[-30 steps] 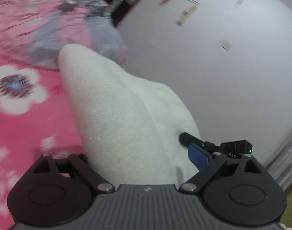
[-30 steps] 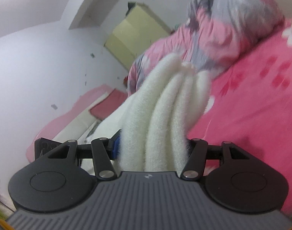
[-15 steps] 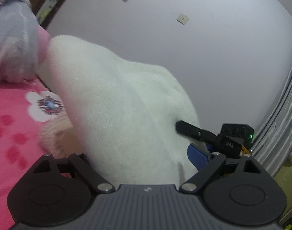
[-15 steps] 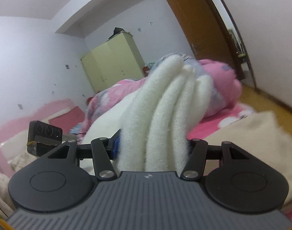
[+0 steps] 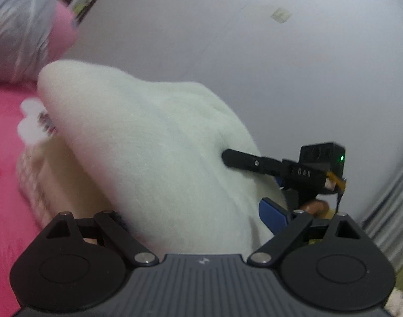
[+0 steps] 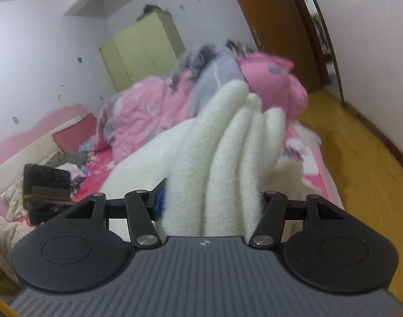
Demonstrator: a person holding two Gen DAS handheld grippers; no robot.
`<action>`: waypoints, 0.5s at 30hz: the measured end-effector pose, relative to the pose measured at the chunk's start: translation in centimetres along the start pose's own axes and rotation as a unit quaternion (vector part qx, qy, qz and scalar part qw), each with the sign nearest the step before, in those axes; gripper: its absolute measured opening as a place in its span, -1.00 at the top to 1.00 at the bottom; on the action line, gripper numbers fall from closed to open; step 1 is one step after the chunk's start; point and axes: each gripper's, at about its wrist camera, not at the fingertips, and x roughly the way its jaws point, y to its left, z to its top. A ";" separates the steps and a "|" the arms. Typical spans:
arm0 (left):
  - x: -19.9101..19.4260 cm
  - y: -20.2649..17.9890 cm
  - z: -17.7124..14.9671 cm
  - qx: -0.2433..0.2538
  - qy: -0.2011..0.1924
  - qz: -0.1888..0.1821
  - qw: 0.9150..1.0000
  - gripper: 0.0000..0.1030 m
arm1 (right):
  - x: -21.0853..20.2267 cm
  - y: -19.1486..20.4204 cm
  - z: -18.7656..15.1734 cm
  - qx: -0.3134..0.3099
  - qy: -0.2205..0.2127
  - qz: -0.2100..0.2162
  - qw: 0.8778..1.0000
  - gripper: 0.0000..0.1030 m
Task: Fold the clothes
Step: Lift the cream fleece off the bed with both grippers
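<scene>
A white fleecy garment (image 5: 154,158) hangs between both grippers above the bed. My left gripper (image 5: 196,211) is shut on one edge of it; the cloth hides the fingertips, and only a blue pad (image 5: 272,216) shows on the right. In the left wrist view the other gripper's black finger (image 5: 243,161) presses into the same cloth from the right. In the right wrist view the garment (image 6: 228,158) is bunched in thick folds and my right gripper (image 6: 212,200) is shut on it. The left gripper's body (image 6: 45,185) shows at the far left.
Beneath lies a pink flowered bed sheet (image 5: 3,158) with a beige cloth (image 5: 43,182) on it. A pink and grey quilt (image 6: 148,111) is heaped at the bed's far side. Behind stand a green wardrobe (image 6: 146,50) and a brown door (image 6: 275,26); wooden floor (image 6: 360,158) lies to the right.
Both grippers kept hold of the garment while swinging round. The left view turned from the bed towards the wall; the right view now shows door and floor. The other gripper looks nearer.
</scene>
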 end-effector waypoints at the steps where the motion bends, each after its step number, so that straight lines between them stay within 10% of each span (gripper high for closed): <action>1: 0.2 0.0 -0.1 0.002 -0.003 0.002 1.000 -0.79 | 0.8 -1.0 -0.6 0.010 0.013 -0.006 1.000 -0.08; 15: 2.2 1.3 -1.7 0.023 -0.031 0.025 0.999 -0.80 | 3.3 -4.6 -0.2 0.009 0.020 0.012 1.000 -0.12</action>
